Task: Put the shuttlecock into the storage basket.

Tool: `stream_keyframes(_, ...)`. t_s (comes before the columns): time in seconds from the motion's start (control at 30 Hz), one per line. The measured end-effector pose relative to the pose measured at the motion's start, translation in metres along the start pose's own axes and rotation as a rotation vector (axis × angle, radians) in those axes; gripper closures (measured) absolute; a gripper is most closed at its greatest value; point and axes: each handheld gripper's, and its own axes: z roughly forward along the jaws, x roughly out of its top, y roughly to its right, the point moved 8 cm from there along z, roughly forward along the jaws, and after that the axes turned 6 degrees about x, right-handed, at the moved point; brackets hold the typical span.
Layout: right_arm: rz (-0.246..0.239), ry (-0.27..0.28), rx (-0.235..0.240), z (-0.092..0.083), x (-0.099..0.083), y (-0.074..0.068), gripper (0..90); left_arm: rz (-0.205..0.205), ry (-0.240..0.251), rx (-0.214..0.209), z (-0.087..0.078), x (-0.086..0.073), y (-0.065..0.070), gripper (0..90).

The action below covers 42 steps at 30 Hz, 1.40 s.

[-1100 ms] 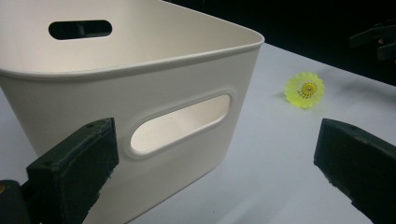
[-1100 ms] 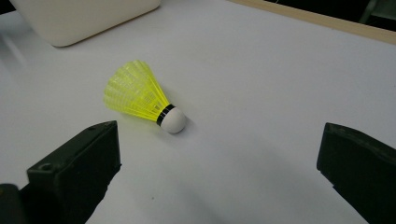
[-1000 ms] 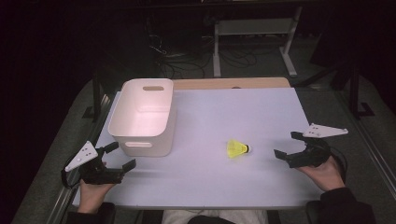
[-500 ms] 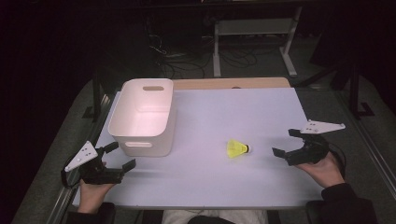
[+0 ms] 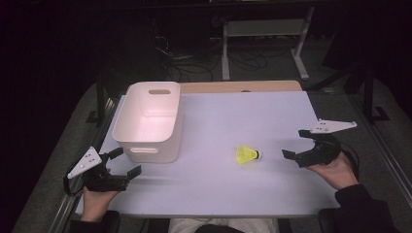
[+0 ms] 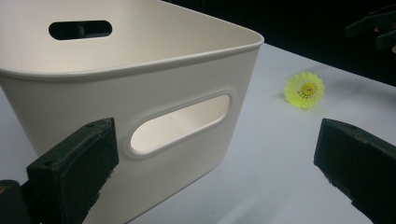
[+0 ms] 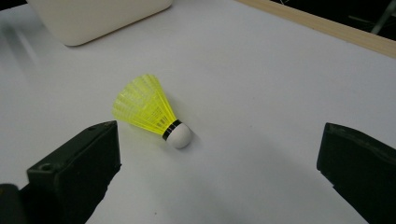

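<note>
So there's a yellow shuttlecock lying on its side on the white surface, a bit toward the near right part, well clear of every edge. Its white cork tip points at the right gripper, and the skirt fans out toward the bin. In the right gripper view the shuttlecock sits just ahead of the jaws, closer to the left one, nothing touching it.

The right gripper hangs near the right edge, just beside the shuttlecock but apart from it, jaws spread wide and holding nothing. A hand grips it from below.

The left gripper is down by the near left corner, also spread wide with nothing in it. It points at the white bin, which stands upright at the left side of the surface, toward the far edge. In the left gripper view the bin is right in front, handle slot facing the camera, and the shuttlecock shows farther off past its corner.

A wooden strip runs along the far edge.
</note>
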Motion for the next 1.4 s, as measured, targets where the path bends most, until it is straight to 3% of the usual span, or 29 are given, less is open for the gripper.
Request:
stream_keyframes(0.63,-0.032,-0.047,0.031,0.007,0.015,0.001,0.0,0.001,-0.002,-0.001,0.000,0.000,0.000,0.0)
stream_keyframes(1.4,-0.070,-0.121,0.069,0.031,0.023,0.005,0.0,0.003,0.001,0.001,0.000,0.000,0.000,0.0)
